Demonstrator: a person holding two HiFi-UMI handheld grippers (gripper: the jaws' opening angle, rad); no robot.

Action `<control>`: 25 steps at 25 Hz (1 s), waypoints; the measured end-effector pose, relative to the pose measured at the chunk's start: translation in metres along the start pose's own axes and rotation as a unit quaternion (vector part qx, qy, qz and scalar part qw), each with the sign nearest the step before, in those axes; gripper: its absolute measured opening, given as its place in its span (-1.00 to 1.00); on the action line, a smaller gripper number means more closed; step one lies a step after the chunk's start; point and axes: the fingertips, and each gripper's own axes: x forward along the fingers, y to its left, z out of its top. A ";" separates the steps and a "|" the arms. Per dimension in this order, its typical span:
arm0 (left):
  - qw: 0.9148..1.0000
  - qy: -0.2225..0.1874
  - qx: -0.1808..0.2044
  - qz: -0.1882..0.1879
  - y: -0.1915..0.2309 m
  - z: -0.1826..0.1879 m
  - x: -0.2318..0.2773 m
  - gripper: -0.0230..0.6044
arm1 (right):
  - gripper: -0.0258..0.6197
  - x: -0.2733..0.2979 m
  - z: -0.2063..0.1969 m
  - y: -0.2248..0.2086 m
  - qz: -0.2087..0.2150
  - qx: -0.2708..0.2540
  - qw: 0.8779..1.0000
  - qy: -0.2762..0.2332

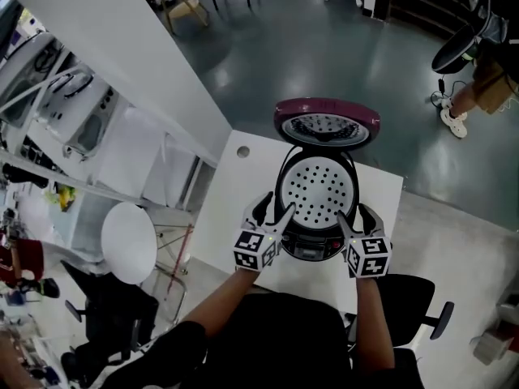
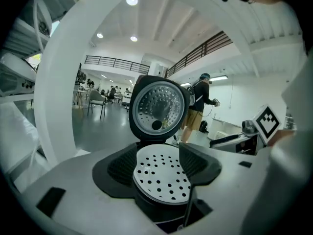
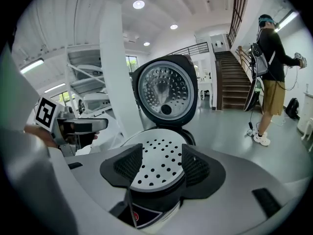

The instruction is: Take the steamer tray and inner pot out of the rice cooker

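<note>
The rice cooker (image 1: 312, 241) stands on a white table (image 1: 243, 156) with its maroon-rimmed lid (image 1: 326, 124) swung up and back. A white perforated steamer tray (image 1: 318, 189) lies in its mouth and hides the inner pot. My left gripper (image 1: 276, 210) is at the cooker's front left and my right gripper (image 1: 355, 217) at its front right, both open and holding nothing. In the left gripper view the tray (image 2: 161, 175) shows between the spread jaws of the left gripper (image 2: 159, 163), below the lid (image 2: 159, 106). The right gripper (image 3: 161, 164) frames the tray (image 3: 159, 168) likewise.
A round white stool (image 1: 128, 241) stands left of the table and a black office chair (image 1: 413, 298) near its right corner. A person (image 3: 271, 58) stands on the grey floor beyond the table. White shelving (image 1: 73, 112) runs along the left.
</note>
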 end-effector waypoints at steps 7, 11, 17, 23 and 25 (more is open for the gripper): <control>0.998 0.061 0.011 -0.021 0.023 -0.028 0.045 -0.13 | -0.24 0.046 -0.017 -0.021 -0.048 -0.025 0.997 0.049; 0.996 0.083 0.022 -0.027 0.030 -0.037 0.061 -0.13 | -0.24 0.063 -0.030 -0.035 -0.068 -0.031 0.994 0.082; 0.990 0.128 0.018 -0.047 0.030 -0.054 0.081 -0.13 | -0.24 0.080 -0.044 -0.052 -0.087 -0.050 0.987 0.122; 0.982 0.174 0.051 -0.052 0.030 -0.059 0.092 -0.13 | -0.25 0.089 -0.046 -0.056 -0.094 -0.086 0.980 0.150; 0.980 0.179 0.070 -0.047 0.032 -0.058 0.094 -0.13 | -0.24 0.092 -0.048 -0.056 -0.092 -0.099 0.978 0.159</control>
